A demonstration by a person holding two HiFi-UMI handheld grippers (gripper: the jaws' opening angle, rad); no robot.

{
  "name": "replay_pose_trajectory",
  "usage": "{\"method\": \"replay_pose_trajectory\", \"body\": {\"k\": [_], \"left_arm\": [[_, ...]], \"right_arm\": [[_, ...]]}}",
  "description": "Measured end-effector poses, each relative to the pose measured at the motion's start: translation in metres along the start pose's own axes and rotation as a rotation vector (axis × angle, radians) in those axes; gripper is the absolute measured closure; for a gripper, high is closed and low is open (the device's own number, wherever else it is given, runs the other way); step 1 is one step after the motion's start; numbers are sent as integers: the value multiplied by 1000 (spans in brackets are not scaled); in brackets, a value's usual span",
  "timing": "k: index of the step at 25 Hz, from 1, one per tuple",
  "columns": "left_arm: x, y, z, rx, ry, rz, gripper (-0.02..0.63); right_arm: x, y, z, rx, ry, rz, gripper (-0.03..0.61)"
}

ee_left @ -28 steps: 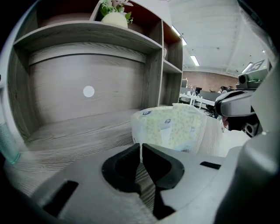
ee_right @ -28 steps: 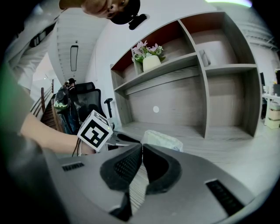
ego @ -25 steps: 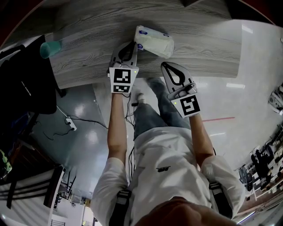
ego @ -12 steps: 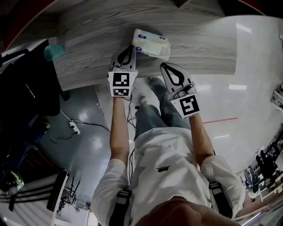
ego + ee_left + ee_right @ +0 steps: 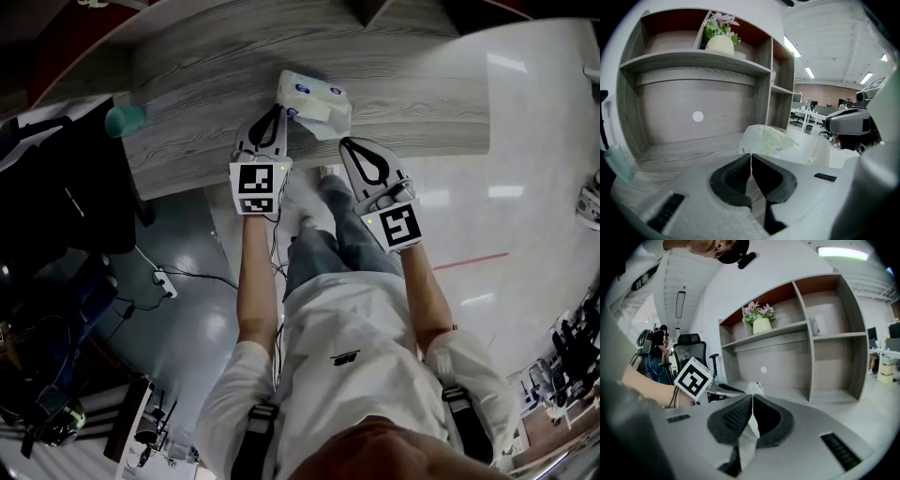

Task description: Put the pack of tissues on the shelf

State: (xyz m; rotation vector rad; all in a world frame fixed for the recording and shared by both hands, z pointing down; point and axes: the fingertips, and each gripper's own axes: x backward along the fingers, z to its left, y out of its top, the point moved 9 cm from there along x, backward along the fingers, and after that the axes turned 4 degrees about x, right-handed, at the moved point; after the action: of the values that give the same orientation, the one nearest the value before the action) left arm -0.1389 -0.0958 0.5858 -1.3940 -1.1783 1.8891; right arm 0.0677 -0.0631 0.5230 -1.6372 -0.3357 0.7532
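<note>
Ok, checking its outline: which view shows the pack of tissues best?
The head view: the pack of tissues shows nearly whole from above. The left gripper view shows its upper part over the jaws; the right gripper view, only a sliver.

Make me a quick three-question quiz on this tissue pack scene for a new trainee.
1. True or false: the pack of tissues already lies in a compartment of the shelf.
2. What stands on the upper shelf board? A) a flower pot B) a kettle C) a stapler
3. Fill in: the jaws of the right gripper are ____, with nothing held.
Key: 1 false, it is over the desk, at the tips of the left gripper; 2 A; 3 together.
</note>
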Motion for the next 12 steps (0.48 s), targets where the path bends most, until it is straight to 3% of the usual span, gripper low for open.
{"method": "replay_pose_trajectory", "body": {"k": [12], "left_arm": [[15, 47, -4, 0, 15, -66, 581]], "right_arm": [[11, 31, -6, 31, -10, -42, 551]]}}
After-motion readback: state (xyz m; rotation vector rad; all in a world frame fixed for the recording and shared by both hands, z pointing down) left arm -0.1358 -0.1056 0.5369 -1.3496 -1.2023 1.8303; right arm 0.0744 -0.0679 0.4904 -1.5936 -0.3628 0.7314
